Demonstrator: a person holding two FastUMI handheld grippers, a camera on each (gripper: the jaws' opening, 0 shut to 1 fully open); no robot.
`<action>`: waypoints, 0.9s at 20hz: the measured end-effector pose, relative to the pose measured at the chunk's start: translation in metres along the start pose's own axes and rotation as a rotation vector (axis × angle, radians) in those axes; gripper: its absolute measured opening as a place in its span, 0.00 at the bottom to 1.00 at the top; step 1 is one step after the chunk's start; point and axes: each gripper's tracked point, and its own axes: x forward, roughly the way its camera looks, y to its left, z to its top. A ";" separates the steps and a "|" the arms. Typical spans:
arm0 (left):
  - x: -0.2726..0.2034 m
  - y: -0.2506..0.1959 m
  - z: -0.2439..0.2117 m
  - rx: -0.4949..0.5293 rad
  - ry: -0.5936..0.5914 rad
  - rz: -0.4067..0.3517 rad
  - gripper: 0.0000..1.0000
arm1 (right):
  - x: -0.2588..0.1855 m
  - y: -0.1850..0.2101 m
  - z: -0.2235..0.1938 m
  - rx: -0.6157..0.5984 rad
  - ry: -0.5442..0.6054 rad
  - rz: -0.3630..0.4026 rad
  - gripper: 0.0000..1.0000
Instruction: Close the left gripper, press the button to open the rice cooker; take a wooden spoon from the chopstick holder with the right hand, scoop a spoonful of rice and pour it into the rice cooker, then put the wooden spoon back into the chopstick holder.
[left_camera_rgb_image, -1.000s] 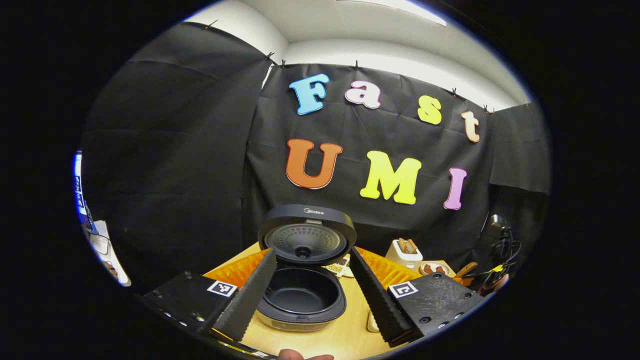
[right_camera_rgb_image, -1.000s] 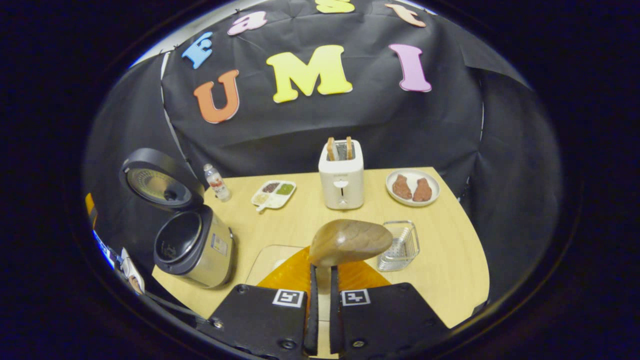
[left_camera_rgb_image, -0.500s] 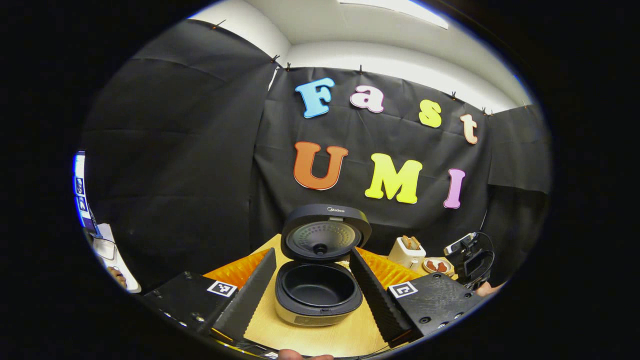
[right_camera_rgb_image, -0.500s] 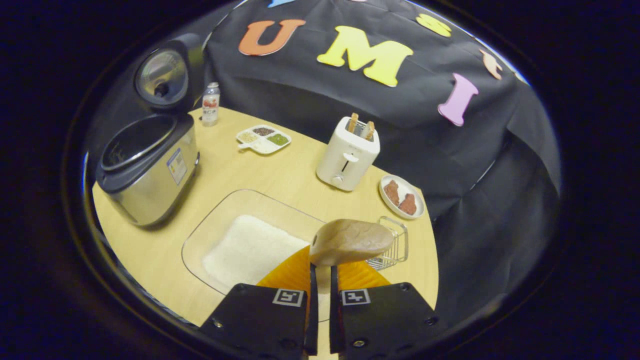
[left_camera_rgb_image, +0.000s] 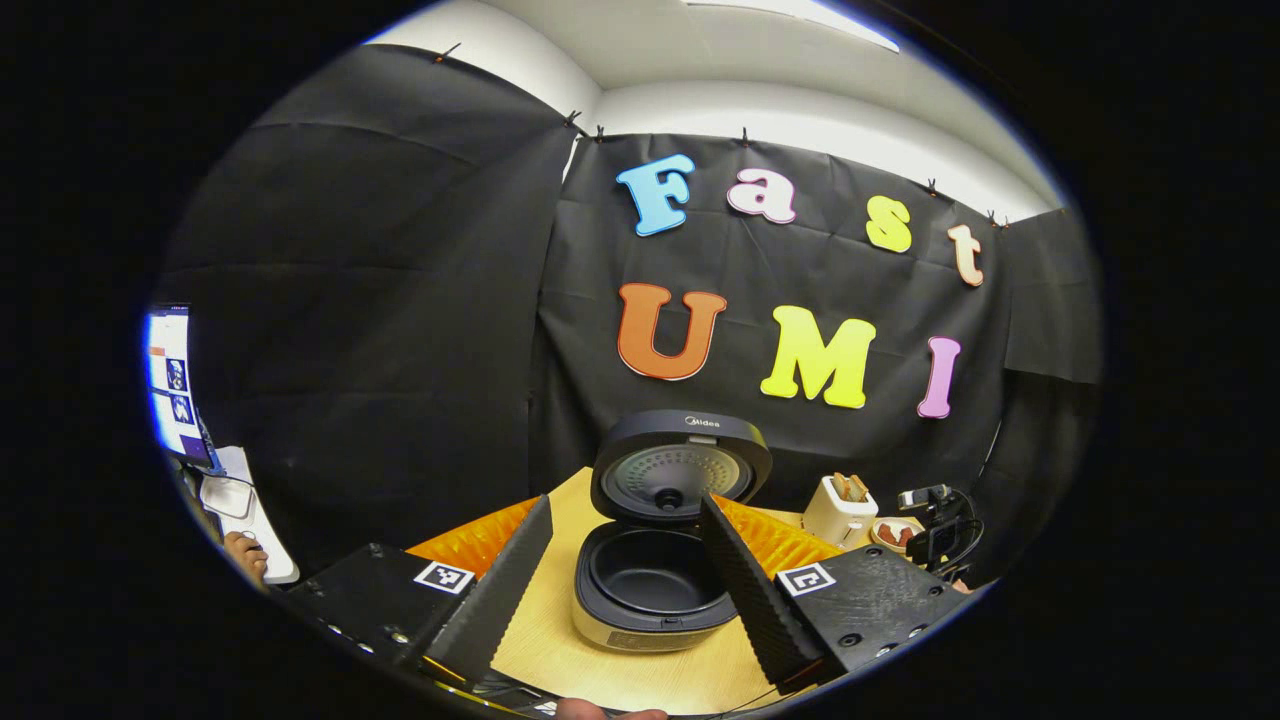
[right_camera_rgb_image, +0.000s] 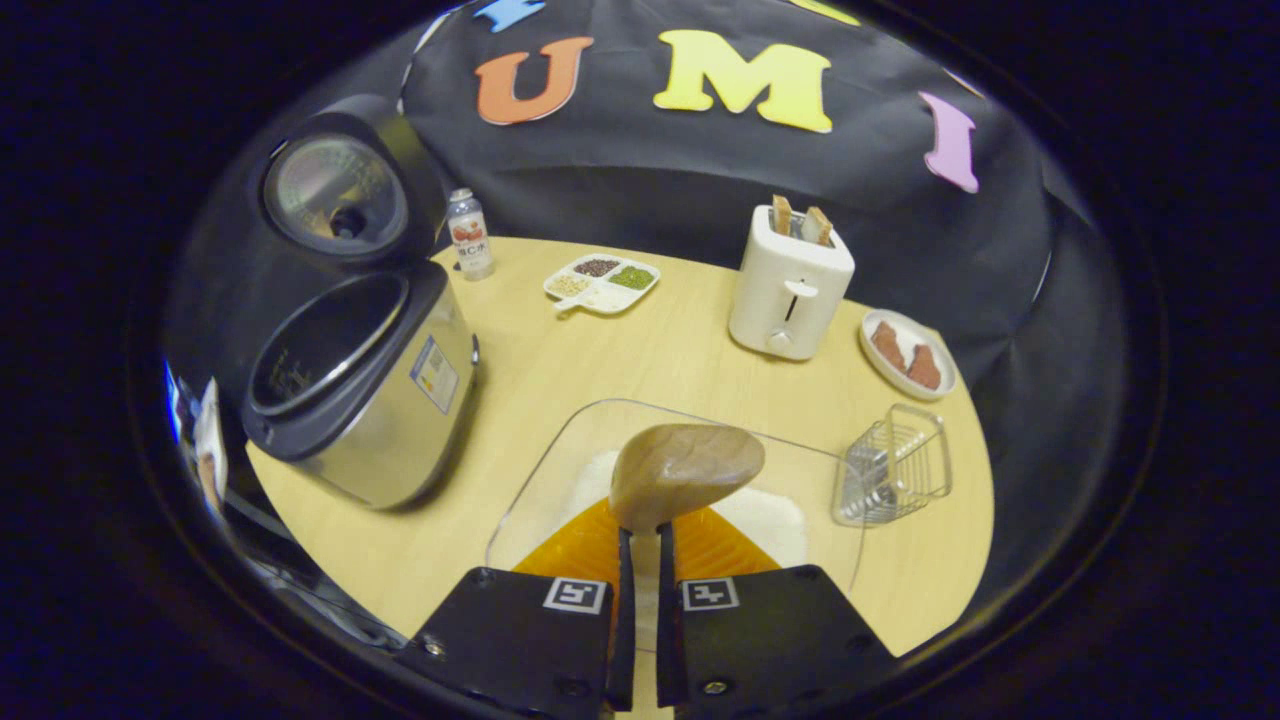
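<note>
Standing open-lidded at the desk's left edge, the cooker shows an empty pot. Right fingers clamp the spoon above the rice tray; left fingers spread wide, empty.

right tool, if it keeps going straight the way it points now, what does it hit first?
Probably the rice in the clear tray. The right tool, shut on the wooden spoon, points down over that tray, spoon bowl leading. Depth is unclear, so the spoon's height above the rice can't be judged.
</note>
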 end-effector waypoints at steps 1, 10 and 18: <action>0.000 -0.002 -0.001 0.003 0.001 0.003 0.95 | 0.000 0.001 0.001 0.056 0.007 0.025 0.14; 0.008 -0.034 0.000 0.005 0.022 -0.008 0.95 | 0.011 -0.011 0.009 0.390 0.009 0.189 0.14; 0.023 -0.064 0.001 0.014 0.041 -0.040 0.95 | 0.007 -0.029 0.004 0.641 0.029 0.297 0.10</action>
